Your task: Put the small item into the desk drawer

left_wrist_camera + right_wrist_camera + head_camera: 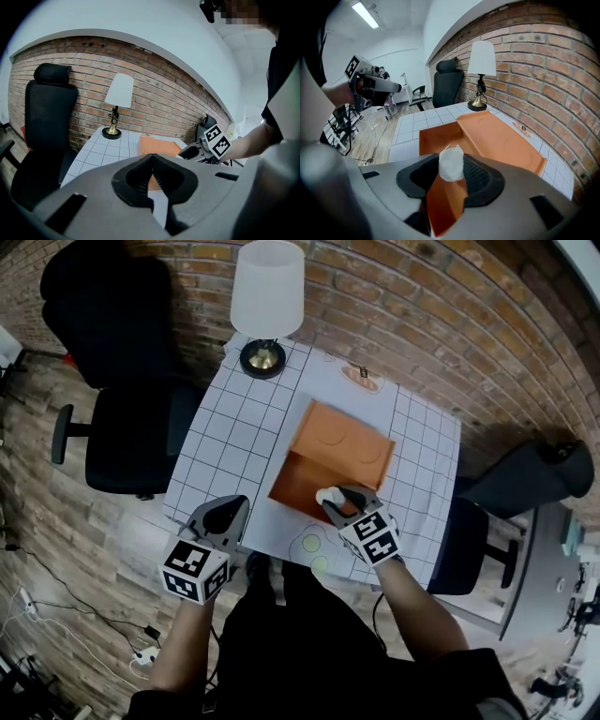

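Observation:
An orange desk unit (343, 446) sits on the white gridded table (230, 442), its drawer (298, 486) pulled out toward me. My right gripper (337, 502) is shut on a small white item (328, 495), held just over the drawer's near right corner. In the right gripper view the white item (451, 162) sits between the jaws, with the open drawer (439, 137) beyond it. My left gripper (225, 514) hovers at the table's front left edge, shut with nothing in it. The left gripper view shows its jaws meeting and the orange unit (158, 146) ahead.
A white-shaded lamp (267, 296) stands at the table's far left corner. One black office chair (122, 362) is at the left, another (525, 479) at the right. The brick wall (441, 324) runs behind. Round stickers (310, 545) lie near the front edge.

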Demonstrator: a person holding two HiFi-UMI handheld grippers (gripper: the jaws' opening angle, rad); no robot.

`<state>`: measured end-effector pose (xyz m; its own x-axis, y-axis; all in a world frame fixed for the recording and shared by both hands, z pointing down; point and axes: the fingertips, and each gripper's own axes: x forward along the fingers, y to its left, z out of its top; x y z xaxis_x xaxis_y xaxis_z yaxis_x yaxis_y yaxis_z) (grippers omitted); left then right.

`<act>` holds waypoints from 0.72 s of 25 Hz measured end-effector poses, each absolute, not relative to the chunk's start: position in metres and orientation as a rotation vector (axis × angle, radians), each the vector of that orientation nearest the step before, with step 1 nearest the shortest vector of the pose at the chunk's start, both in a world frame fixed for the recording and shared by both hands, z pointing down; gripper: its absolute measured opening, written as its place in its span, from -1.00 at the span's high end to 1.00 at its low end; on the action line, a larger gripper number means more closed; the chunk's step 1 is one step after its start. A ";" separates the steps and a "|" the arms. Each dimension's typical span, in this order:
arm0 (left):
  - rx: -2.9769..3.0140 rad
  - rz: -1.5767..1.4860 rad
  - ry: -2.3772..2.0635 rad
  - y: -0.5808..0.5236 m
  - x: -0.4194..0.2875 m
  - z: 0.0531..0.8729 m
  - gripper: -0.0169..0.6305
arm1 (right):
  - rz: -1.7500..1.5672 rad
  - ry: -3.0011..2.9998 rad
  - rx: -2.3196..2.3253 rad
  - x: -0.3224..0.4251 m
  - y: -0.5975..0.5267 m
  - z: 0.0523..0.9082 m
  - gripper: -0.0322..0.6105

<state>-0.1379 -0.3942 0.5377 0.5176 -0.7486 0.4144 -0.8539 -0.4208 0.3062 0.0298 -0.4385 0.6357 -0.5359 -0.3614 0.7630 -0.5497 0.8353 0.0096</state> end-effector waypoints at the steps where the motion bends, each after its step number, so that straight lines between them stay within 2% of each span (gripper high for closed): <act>1: 2.276 0.288 -1.320 -0.393 -0.141 0.536 0.92 | 0.279 -2.183 0.652 0.027 -0.439 0.637 0.38; 10: 2.227 0.259 -1.373 -0.379 -0.162 0.533 0.92 | 0.261 -2.110 0.605 0.017 -0.435 0.657 0.37; 18: 2.267 0.248 -1.391 -0.379 -0.168 0.513 0.92 | 0.259 -2.153 0.693 0.021 -0.436 0.630 0.35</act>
